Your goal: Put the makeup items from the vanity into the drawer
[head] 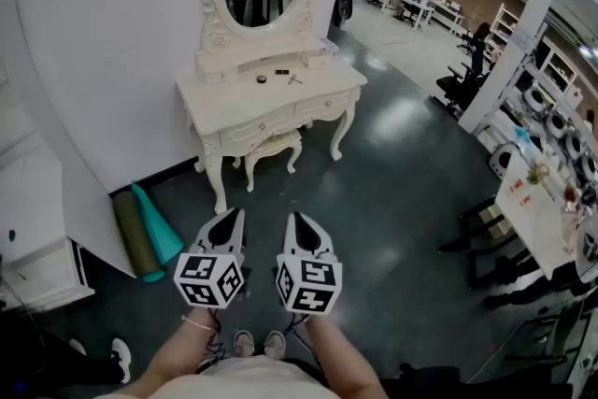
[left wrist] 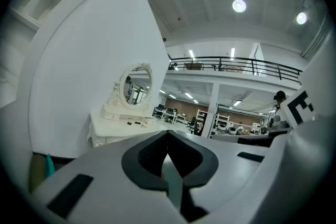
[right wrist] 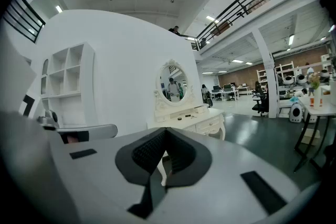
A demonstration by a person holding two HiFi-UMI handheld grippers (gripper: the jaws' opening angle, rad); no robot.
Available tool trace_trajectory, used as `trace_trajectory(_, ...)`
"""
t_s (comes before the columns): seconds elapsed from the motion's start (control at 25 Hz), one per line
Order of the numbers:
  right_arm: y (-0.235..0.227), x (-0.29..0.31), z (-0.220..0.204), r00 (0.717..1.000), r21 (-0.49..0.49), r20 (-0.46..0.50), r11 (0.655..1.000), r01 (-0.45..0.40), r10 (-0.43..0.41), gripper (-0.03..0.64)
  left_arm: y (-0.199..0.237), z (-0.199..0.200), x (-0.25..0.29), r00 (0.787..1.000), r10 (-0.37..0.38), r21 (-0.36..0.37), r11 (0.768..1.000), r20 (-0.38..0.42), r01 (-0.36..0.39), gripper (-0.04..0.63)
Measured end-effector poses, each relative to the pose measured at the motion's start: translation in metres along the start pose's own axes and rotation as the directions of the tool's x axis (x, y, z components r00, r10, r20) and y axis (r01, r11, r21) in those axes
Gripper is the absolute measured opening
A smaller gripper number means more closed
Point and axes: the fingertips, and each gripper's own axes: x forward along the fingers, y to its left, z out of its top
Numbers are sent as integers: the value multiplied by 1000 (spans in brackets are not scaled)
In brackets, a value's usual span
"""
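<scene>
Stretching between vanity (head: 234, 94), left gripper (head: 230, 221) and right gripper (head: 301, 223): open floor (head: 364, 201).

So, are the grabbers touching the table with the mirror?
Apart. The head view shows the left gripper and right gripper near the person's feet, with dark floor between them and the table.
</scene>
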Motion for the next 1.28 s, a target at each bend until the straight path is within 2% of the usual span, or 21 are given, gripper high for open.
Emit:
trace_trajectory(0.84,-22,-4,2,1000,12,22,1000,-5,5,18,-17,-11,16,1000,3,16,1000,-14,-3,2)
trace_trajectory(1.12,-59,4,4,1000,13,11,1000,-8,8,18,-29,-20,48,999,23,17,1000,-25,-22,2)
trace_trajectory(1.28,-85,16,1,1000,19,5,1000,-7,7,18,-38,-24,68,999,30,49,998,-19,-29,2)
